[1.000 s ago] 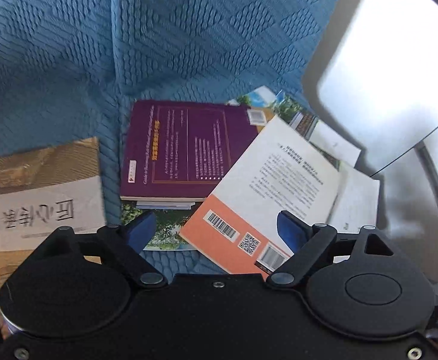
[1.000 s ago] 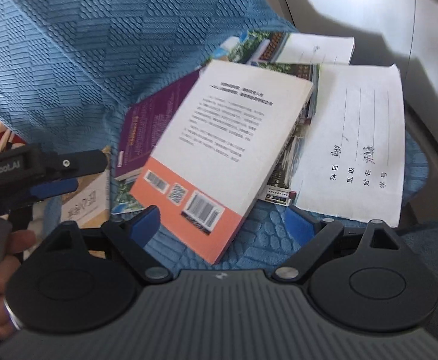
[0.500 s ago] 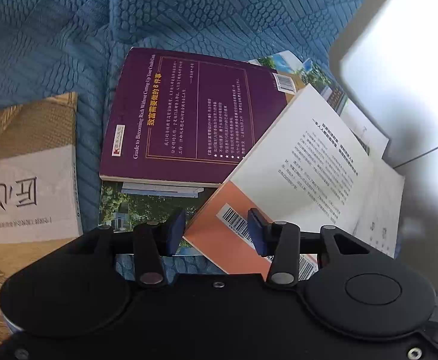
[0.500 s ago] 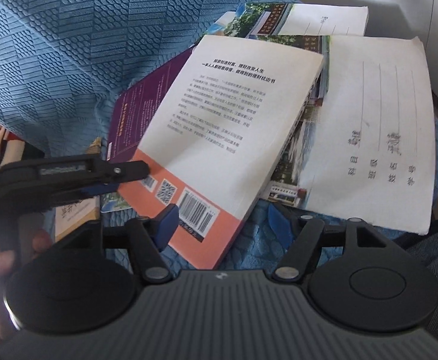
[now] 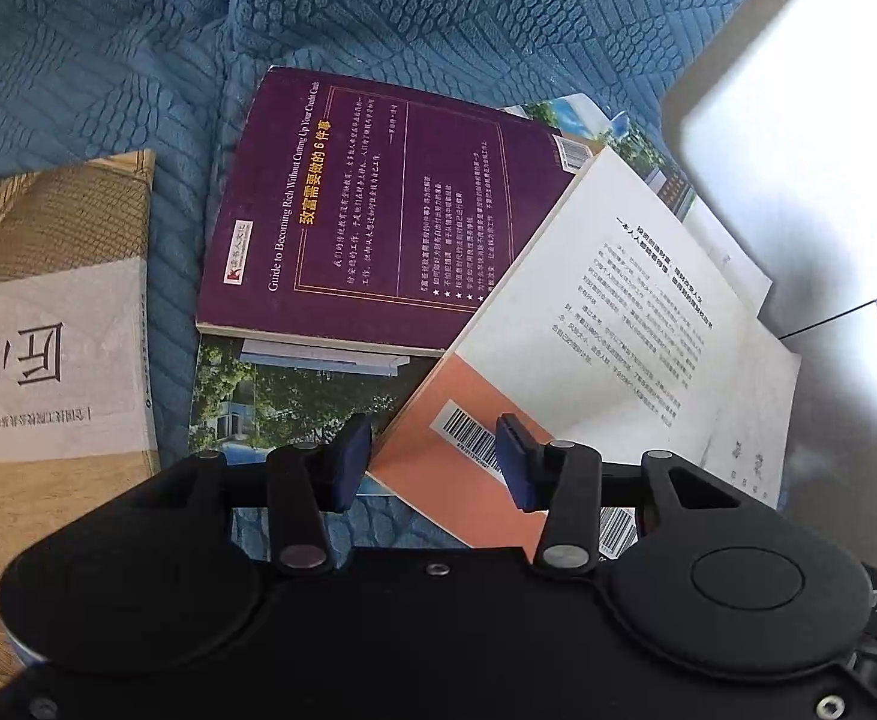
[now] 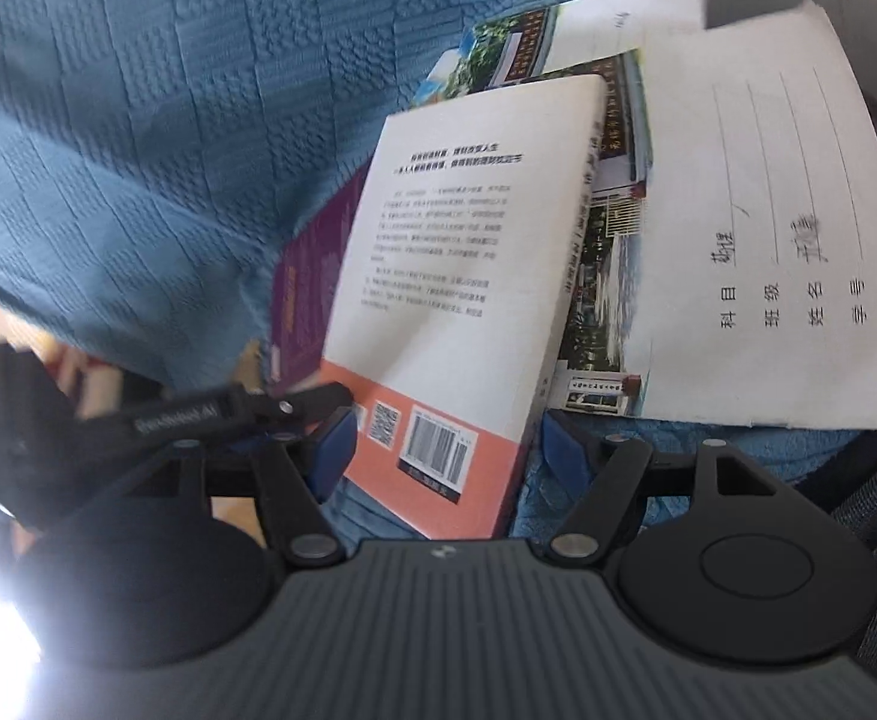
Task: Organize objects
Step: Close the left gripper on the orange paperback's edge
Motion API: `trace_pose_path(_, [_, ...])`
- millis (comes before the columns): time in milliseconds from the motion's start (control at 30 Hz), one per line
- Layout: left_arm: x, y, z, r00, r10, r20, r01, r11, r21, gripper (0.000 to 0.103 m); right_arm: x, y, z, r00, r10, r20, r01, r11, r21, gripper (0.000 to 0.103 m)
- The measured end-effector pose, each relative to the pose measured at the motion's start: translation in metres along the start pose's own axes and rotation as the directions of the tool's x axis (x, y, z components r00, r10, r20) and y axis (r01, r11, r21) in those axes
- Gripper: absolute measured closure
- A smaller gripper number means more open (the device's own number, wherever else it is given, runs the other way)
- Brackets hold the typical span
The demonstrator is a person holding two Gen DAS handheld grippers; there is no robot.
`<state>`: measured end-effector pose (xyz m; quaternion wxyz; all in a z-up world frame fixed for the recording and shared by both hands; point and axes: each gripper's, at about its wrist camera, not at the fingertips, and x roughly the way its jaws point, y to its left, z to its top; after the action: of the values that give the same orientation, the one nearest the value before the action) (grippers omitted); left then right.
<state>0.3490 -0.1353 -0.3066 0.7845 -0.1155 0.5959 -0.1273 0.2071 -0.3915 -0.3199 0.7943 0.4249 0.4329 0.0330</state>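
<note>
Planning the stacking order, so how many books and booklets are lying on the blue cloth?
6, perhaps more underneath: tan book apart at left; purple book; white-and-orange book on top; two photo-cover booklets beneath; white exercise book at right.

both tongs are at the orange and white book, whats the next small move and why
Probably close the right tongs on the orange and white book: its barcode end sits between their pads with gaps either side, and it lies atop the purple book, free to lift.
</note>
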Motion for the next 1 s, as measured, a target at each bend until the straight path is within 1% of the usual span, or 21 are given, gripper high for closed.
trace_pose_path(67, [-0.001,-0.001,-0.001,1.000,0.000,0.001,0.000,1.000,0.004,0.060,-0.008,0.000,0.000,0.999,0.030,0.027,-0.030,1.000,-0.007,0.031])
trace_pose_path(100, [0.000,-0.001,-0.001,1.000,-0.006,-0.007,0.006,1.000,0.004,0.061,-0.012,0.002,-0.001,0.998,0.052,0.047,-0.051,0.999,-0.017,0.042])
trace_pose_path(133, [0.000,0.000,-0.002,1.000,-0.021,-0.011,0.021,1.000,-0.002,0.061,-0.017,0.003,-0.001,0.989,0.128,0.067,-0.127,0.992,-0.026,0.053])
trace_pose_path(167, [0.000,-0.001,-0.003,0.999,-0.034,-0.018,0.034,0.999,-0.008,0.063,-0.019,0.006,0.000,0.976,0.208,0.068,-0.206,0.978,-0.030,0.057])
trace_pose_path(200, [0.000,-0.001,-0.003,0.999,-0.045,-0.022,0.044,0.999,-0.011,0.063,-0.022,0.014,0.000,0.968,0.237,0.076,-0.233,0.971,-0.059,0.056])
trace_pose_path(267, [0.000,-0.003,-0.005,0.999,-0.046,-0.018,0.046,0.999,-0.016,0.063,-0.022,0.033,-0.001,0.973,0.212,0.086,-0.198,0.968,-0.155,0.057])
trace_pose_path(300, [0.000,-0.003,-0.005,0.999,-0.046,-0.017,0.045,0.999,-0.017,0.063,-0.019,0.037,0.000,0.973,0.213,0.085,-0.198,0.967,-0.163,0.062])
trace_pose_path(333, [0.000,-0.003,-0.005,0.999,-0.047,-0.018,0.047,0.999,-0.020,0.063,-0.016,0.038,0.001,0.973,0.211,0.093,-0.197,0.970,-0.143,0.065])
trace_pose_path(367, [0.000,-0.002,-0.004,0.999,-0.049,-0.019,0.048,0.999,-0.025,0.064,-0.014,0.038,0.003,0.977,0.192,0.098,-0.180,0.977,-0.117,0.067])
trace_pose_path(433, [-0.001,-0.001,-0.004,0.998,-0.052,-0.021,0.051,0.998,-0.033,0.064,-0.010,0.037,0.007,0.989,0.114,0.095,-0.106,0.991,-0.085,0.067])
trace_pose_path(500, [0.000,0.000,-0.003,0.998,-0.053,-0.020,0.052,0.998,-0.042,0.064,-0.014,0.032,0.007,0.993,0.044,0.112,-0.037,0.997,-0.061,0.067])
trace_pose_path(533, [0.000,0.000,-0.003,0.998,-0.053,-0.020,0.052,0.998,-0.044,0.064,-0.016,0.030,0.007,0.994,0.007,0.108,-0.001,0.998,-0.055,0.066])
trace_pose_path(633, [0.000,-0.001,-0.002,0.998,-0.051,-0.021,0.050,0.998,-0.039,0.064,-0.021,0.019,0.004,0.991,-0.097,0.090,0.101,0.994,-0.042,0.066])
trace_pose_path(733, [-0.001,0.000,-0.003,0.998,-0.053,-0.017,0.052,0.998,-0.037,0.064,-0.025,0.004,-0.002,0.987,-0.151,0.059,0.151,0.989,0.000,0.065])
trace_pose_path(833, [0.000,-0.001,-0.003,0.999,-0.053,-0.012,0.053,0.998,-0.039,0.064,-0.021,0.001,-0.005,0.983,-0.179,0.041,0.179,0.984,0.004,0.065])
trace_pose_path(900, [0.000,-0.002,-0.003,0.999,-0.053,-0.011,0.052,0.998,-0.035,0.063,-0.015,0.000,-0.009,0.984,-0.175,0.011,0.175,0.985,-0.006,0.066])
trace_pose_path(933, [0.000,-0.003,-0.003,0.999,-0.052,-0.011,0.051,0.998,-0.030,0.063,-0.012,-0.003,-0.011,0.984,-0.177,-0.005,0.177,0.984,0.000,0.069])
trace_pose_path(1000, [-0.001,-0.004,-0.004,0.999,-0.052,-0.005,0.052,0.998,-0.025,0.062,-0.011,-0.004,-0.014,0.987,-0.163,0.007,0.163,0.987,0.014,0.068])
